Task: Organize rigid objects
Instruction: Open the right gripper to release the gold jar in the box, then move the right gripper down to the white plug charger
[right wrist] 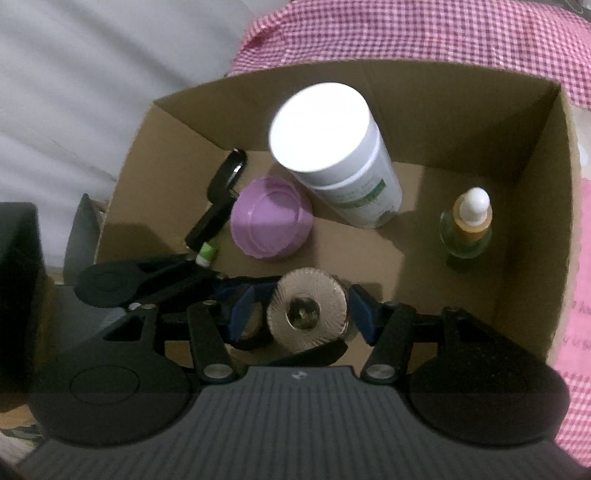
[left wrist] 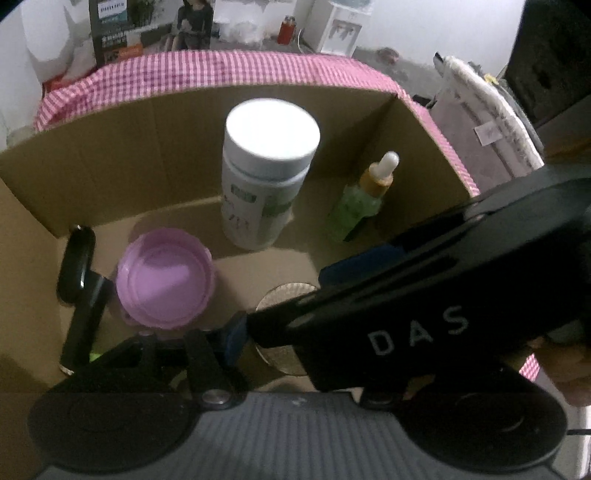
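right gripper (right wrist: 308, 314): we saw it spread, straddling the ribbed disc (right wrist: 306, 314)
left gripper (left wrist: 280, 325): we couldn't tell
box (right wrist: 535, 206): held white bottle (right wrist: 332, 155), far

Brown cardboard box (right wrist: 532, 206) on pink-and-white checked cloth (right wrist: 443, 33). Inside: white-capped bottle (right wrist: 332, 147) with green label, lilac lid (right wrist: 271, 221), green dropper bottle (right wrist: 467, 229) with amber collar, black clip (right wrist: 218, 206).

Pink gingham tablecloth (left wrist: 229, 70), white walls (left wrist: 424, 22)
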